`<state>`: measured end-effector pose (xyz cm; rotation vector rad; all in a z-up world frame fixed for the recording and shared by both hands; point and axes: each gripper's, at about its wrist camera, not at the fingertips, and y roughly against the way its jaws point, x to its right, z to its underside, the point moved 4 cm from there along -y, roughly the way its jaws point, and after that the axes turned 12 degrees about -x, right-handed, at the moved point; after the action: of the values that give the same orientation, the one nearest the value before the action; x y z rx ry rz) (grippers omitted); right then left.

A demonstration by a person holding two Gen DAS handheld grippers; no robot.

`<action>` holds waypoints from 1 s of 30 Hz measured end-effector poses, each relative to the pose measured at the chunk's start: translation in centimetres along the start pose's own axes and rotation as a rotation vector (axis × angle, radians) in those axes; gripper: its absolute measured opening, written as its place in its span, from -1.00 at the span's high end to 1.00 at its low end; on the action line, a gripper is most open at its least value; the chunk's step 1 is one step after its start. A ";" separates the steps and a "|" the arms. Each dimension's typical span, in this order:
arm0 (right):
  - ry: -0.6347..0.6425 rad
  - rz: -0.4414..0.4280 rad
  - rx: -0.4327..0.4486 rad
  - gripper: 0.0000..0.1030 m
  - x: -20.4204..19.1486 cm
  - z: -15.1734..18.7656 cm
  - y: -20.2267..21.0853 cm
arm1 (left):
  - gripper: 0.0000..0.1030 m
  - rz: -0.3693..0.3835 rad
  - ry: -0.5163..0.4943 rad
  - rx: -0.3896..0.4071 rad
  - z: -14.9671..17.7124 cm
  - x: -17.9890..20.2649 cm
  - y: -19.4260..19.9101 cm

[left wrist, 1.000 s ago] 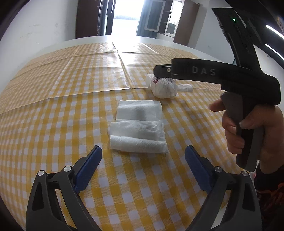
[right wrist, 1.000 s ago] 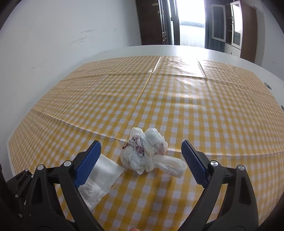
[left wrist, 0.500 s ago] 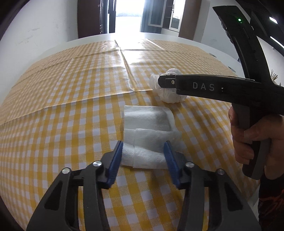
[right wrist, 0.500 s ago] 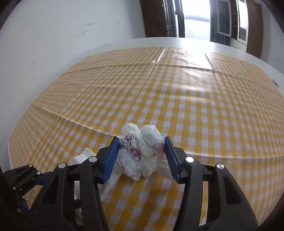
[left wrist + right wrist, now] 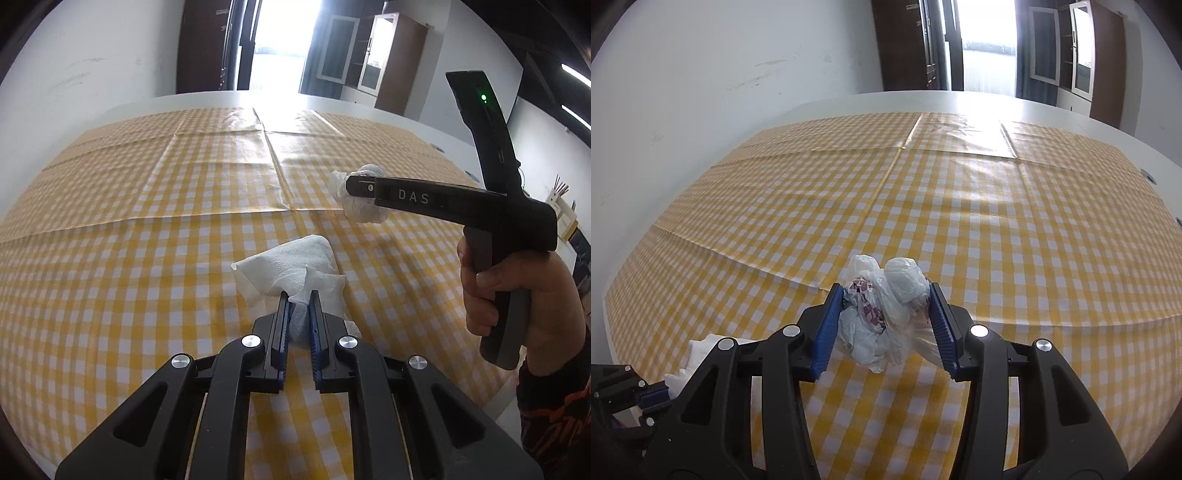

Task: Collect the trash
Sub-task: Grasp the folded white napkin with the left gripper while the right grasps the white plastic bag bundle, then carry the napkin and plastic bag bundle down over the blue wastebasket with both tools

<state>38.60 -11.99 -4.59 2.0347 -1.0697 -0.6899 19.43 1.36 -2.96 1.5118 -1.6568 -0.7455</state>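
Item one: our left tool (image 5: 298,306), clenched tight on a white paper napkin (image 5: 291,267); its jaws have just been closing, and the napkin is pinched between the blue pads (image 5: 282,325), its bunched folds fanning out ahead of the tips and its front corner raised off the yellow-checked tablecloth (image 5: 147,258). Item two: our right tool (image 5: 886,295), grasping a crumpled white plastic bag (image 5: 882,314) with dark red print; its jaws have just been closing too, and both blue pads (image 5: 827,332) press the bag's sides, the bundle bulging ahead of and below the tips, above the cloth. Seen from our left tool, the right tool sits ahead and to the right, gripped by our hand (image 5: 495,291). The cloth covers a white table (image 5: 923,99).
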 end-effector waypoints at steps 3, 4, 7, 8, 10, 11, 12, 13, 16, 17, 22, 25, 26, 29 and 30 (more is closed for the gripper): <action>0.022 -0.002 0.033 0.15 -1.3 1.1 2.5 | 0.82 0.018 0.003 0.030 1.2 0.0 2.0; 0.027 -0.006 0.046 0.15 -1.6 1.6 3.4 | 0.82 0.024 0.005 0.039 1.7 0.0 2.7; 0.029 -0.006 0.078 0.15 -2.2 3.7 6.0 | 0.83 0.055 0.016 0.065 3.5 0.1 4.7; 0.031 -0.001 0.084 0.15 -2.3 4.5 6.7 | 0.83 0.070 0.028 0.098 4.0 0.2 5.1; 0.035 0.008 0.091 0.15 -2.5 6.2 7.9 | 0.83 0.083 0.027 0.120 5.2 0.3 6.1; 0.037 0.010 0.093 0.15 -2.6 7.0 8.3 | 0.83 0.085 0.026 0.126 5.8 0.3 6.5; 0.039 0.013 0.095 0.15 -2.7 7.7 8.8 | 0.83 0.083 0.027 0.134 6.6 0.4 7.0; 0.041 0.016 0.098 0.15 -2.9 8.6 9.4 | 0.83 0.085 0.029 0.137 7.0 0.3 7.2; 0.050 0.011 0.111 0.15 -3.7 10.7 10.9 | 0.83 0.093 0.032 0.147 8.7 0.3 8.2; 0.050 0.003 0.117 0.15 -4.0 11.6 11.5 | 0.83 0.096 0.032 0.150 9.4 0.4 8.5; 0.061 -0.023 0.132 0.15 -5.2 15.1 13.3 | 0.84 0.103 0.017 0.159 11.9 1.4 9.6; 0.066 -0.048 0.132 0.15 -6.0 17.7 14.1 | 0.84 0.106 0.002 0.161 13.6 2.2 10.4; 0.072 -0.053 0.130 0.16 -6.3 18.7 14.4 | 0.84 0.107 -0.005 0.162 14.2 2.6 10.6; 0.095 -0.059 0.116 0.16 -6.9 21.9 15.1 | 0.84 0.105 -0.024 0.152 16.2 3.3 11.0; 0.104 -0.060 0.109 0.16 -7.2 22.9 15.2 | 0.84 0.109 -0.027 0.146 16.7 3.4 11.0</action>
<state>11.31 -19.83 -5.16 2.1787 -1.0093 -0.5602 -0.61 -1.76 -2.38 1.5025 -1.8318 -0.6003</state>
